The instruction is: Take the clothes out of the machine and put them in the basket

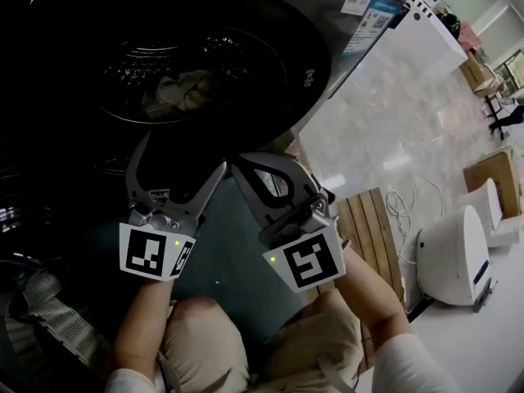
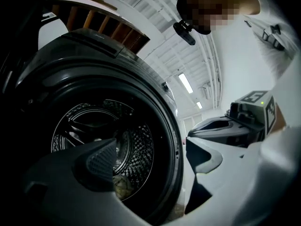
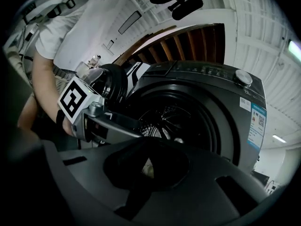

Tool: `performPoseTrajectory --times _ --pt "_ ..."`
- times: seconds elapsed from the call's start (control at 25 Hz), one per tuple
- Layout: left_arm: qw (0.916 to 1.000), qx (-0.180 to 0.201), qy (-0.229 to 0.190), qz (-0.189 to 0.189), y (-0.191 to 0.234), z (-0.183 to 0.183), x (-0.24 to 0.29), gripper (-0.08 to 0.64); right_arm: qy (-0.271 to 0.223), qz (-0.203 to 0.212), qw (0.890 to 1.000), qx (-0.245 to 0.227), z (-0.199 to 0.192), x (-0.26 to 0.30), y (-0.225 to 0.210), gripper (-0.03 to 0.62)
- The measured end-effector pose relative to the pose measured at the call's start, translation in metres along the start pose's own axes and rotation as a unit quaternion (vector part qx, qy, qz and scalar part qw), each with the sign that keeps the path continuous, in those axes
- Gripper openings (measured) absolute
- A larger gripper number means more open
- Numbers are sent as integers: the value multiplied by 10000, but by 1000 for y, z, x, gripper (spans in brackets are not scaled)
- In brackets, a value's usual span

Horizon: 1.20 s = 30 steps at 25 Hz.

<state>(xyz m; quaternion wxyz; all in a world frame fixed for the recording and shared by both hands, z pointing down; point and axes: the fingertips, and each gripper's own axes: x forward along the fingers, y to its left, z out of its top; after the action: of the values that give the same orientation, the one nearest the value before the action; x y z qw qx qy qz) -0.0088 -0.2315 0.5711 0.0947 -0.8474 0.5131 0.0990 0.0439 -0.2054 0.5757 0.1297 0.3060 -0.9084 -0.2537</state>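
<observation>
Ahead of both pairs of jaws, clothes (image 1: 176,88) are seen low inside the machine (image 1: 315,51). The left gripper (image 1: 184,155) is held with its jaws wide apart and nothing between them. The jaws of the right gripper (image 1: 244,170) are pressed together, with nothing held.

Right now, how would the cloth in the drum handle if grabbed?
The cloth lies crumpled, so it is probably floppy and would hang from the jaws. Small heap: likely light, though dampness cannot be told.
</observation>
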Motion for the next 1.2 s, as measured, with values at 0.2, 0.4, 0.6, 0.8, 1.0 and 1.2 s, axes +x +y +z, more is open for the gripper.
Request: performPoseTrajectory --times 0.2,0.4,0.6,0.8,1.0,1.2 --pt "9996 113 -263 -17 -1 -10 1 448 -121 -145 9998 -118 -11 -4 10 14" --pt "9995 275 -106 -127 2 -25 7 448 -191 -204 9996 -88 -13 -1 11 14" --pt "9928 1160 263 -113 14 -44 13 448 -209 -287 9994 14 -17 7 14 14" --pt "9832 1751 524 9 37 -52 26 448 -178 -308 9994 -25 -20 8 18 14" --pt "9797 1892 646 -123 44 -61 58 448 -224 -422 9989 -15 -13 4 10 14" --pt "9974 384 556 269 78 -70 85 446 -249 -475 9985 -72 -13 -2 8 14"
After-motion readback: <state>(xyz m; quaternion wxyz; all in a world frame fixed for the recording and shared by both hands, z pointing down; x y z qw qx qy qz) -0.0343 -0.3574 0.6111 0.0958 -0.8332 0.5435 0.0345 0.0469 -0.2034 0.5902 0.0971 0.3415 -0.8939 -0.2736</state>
